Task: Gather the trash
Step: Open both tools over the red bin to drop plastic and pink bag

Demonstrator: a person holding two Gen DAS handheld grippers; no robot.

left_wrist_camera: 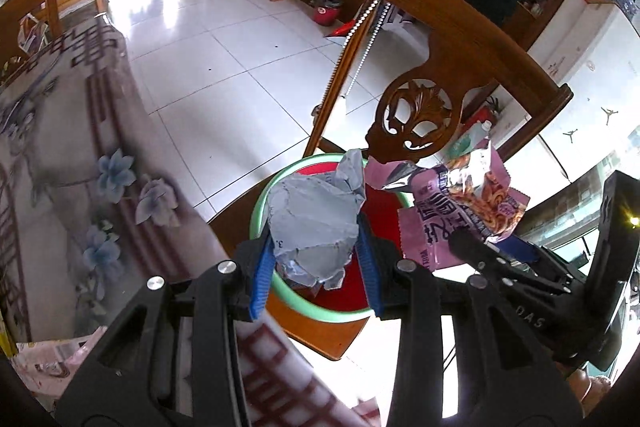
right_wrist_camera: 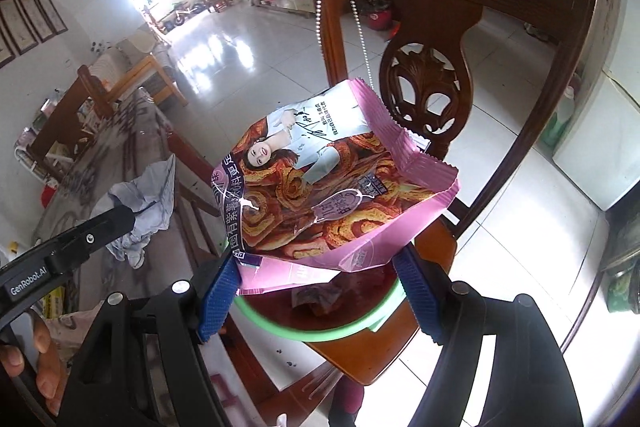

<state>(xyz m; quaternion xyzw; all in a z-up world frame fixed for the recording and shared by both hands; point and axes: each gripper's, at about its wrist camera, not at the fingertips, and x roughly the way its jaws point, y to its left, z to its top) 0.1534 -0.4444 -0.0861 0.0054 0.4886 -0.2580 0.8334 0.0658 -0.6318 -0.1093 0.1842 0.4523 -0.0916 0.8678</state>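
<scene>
Trash in transit: left gripper (left_wrist_camera: 316, 259) is clamped on a crumpled grey paper wad (left_wrist_camera: 314, 223), right gripper (right_wrist_camera: 320, 285) is closed across a wide pink snack wrapper (right_wrist_camera: 332, 187), both above the green-rimmed red basin (left_wrist_camera: 260, 211) on a wooden chair (left_wrist_camera: 460, 47). Risks: the stiff wrapper bridging the rim, or light paper bouncing out onto the floor; the bench (left_wrist_camera: 60, 147) edge lies just beside.
</scene>
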